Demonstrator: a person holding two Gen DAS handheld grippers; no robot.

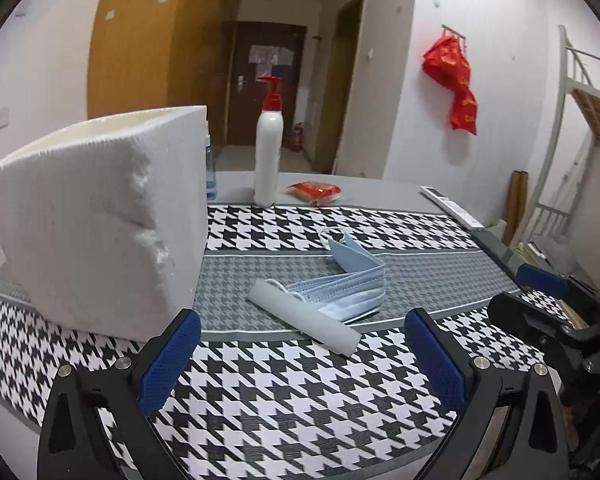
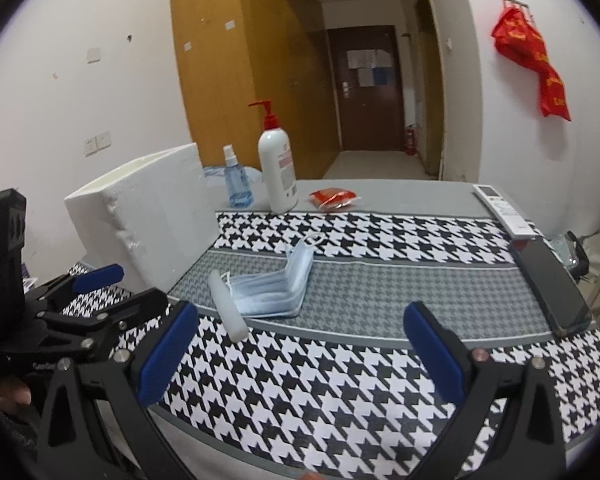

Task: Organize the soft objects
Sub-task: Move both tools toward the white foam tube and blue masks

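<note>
A stack of light blue face masks (image 1: 342, 286) (image 2: 274, 286) lies folded on the grey band of the houndstooth cloth. A white foam cylinder (image 1: 304, 317) (image 2: 227, 306) rests against the stack's near side. A white styrofoam box (image 1: 96, 220) (image 2: 148, 216) stands open-topped at the left. My left gripper (image 1: 300, 354) hovers open just short of the cylinder, nothing between its blue pads. My right gripper (image 2: 300, 350) is open too, a little nearer than the masks and to their right. Each gripper shows at the edge of the other's view.
At the far edge of the table (image 2: 400, 190) stand a white pump bottle (image 1: 269, 148) (image 2: 278, 168), a blue spray bottle (image 2: 236, 178) and a red packet (image 1: 315, 191) (image 2: 334, 197). A remote (image 2: 504, 210) and a dark phone (image 2: 550, 284) lie along the right edge.
</note>
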